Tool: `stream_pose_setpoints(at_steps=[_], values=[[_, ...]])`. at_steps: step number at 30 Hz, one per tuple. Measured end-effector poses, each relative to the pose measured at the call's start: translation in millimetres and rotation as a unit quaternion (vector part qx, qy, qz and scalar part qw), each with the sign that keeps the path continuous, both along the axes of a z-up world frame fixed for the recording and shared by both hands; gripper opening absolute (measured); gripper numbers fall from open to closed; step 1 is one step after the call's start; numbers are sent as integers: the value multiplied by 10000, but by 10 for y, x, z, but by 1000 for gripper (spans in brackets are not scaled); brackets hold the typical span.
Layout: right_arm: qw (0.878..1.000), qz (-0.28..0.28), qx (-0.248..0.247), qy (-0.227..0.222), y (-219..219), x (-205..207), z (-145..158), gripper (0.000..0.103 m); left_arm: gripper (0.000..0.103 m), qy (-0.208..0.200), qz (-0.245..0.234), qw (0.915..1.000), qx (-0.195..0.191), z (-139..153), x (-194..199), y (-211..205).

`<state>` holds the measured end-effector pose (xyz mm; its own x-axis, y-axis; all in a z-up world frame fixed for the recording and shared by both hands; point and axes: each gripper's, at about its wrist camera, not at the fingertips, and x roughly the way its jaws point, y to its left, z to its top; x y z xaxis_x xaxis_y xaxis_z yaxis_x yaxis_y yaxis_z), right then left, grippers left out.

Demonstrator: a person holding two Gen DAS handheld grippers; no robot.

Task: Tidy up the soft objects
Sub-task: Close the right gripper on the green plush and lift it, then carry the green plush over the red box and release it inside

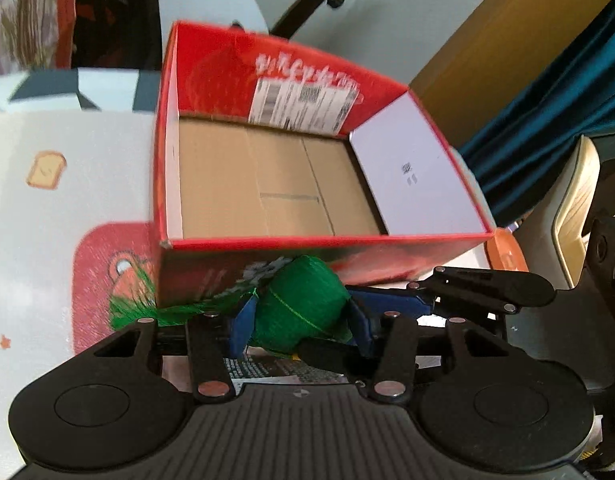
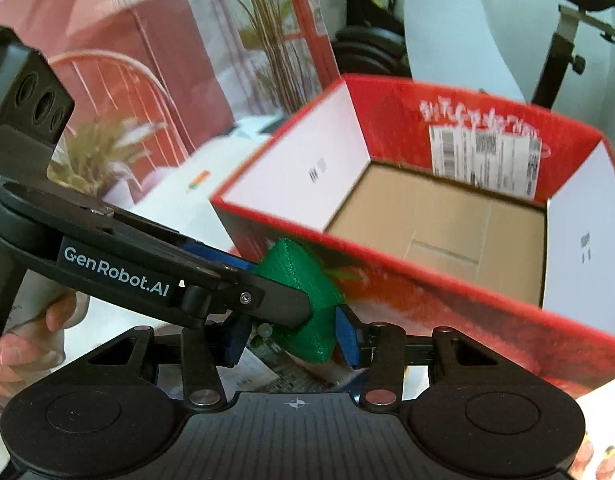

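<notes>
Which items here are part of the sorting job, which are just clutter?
In play:
- green plush toy, clamped in the left gripper and the right gripper
- red cardboard box, open, nothing inside

Just around:
- exercise bike
- potted grass plant
- printed table cover
- teal curtain

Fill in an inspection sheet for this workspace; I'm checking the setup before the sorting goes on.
Surface: white cloth with toast and red cartoon prints.
Job's things: green pouch with a tassel, held outside the near wall of the red box; box open, nothing in it.
Clutter: printed paper under the claws.
Grippers: left claw and right claw both shut on the pouch, side by side.
Cables: nothing seen.
Surroundings: exercise bike, plant, teal curtain, a hand on the left claw's handle.
</notes>
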<state>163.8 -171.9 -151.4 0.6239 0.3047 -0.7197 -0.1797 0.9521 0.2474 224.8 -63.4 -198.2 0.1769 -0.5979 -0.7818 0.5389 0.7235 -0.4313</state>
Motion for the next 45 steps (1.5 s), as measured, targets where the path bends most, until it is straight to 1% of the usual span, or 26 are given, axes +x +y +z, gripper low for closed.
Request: stream_pose_setpoints(at_steps=[5, 9, 13, 17, 19, 23, 27, 31, 35, 39, 43, 45], values=[[9990, 145, 73, -421, -33, -78, 324, 42, 52, -348, 172, 9992, -66, 309, -89, 2], [9960, 239, 1, -860, -36, -106, 621, 42, 52, -705, 311, 9968, -235, 628, -150, 28], [9907, 297, -65, -1324, -45, -85, 924, 42, 52, -1070, 502, 9915, -547, 935, -215, 109], [9836, 393, -353, -1723, -5, -16, 1155, 42, 52, -1507, 634, 9836, -765, 1224, -221, 132], [9795, 410, -518, -1901, 19, 24, 1240, 42, 53, -1711, 692, 9790, -865, 1340, -217, 133], [9711, 405, -872, -2185, 61, 114, 1338, 42, 53, -1919, 828, 9726, -1019, 1480, -156, 99], [9660, 340, -1029, -2347, 86, 170, 1364, 42, 53, -2180, 850, 9668, -1023, 1549, -99, 9], [9647, 283, -1045, -2399, 59, 230, 1369, 42, 55, -2336, 890, 9628, -1030, 1595, -58, -17], [9688, 296, -1029, -2235, 18, 313, 1259, 43, 56, -2376, 881, 9612, -1087, 1600, -20, -40], [9771, 306, -973, -1868, -26, 433, 1020, 43, 56, -2235, 822, 9669, -912, 1446, 41, -90], [9837, 247, -1005, -1472, -50, 532, 733, 43, 56, -2022, 759, 9740, -689, 1186, 103, -153], [9869, 190, -948, -1293, -90, 578, 596, 43, 56, -1843, 757, 9779, -631, 1036, 170, -176]])
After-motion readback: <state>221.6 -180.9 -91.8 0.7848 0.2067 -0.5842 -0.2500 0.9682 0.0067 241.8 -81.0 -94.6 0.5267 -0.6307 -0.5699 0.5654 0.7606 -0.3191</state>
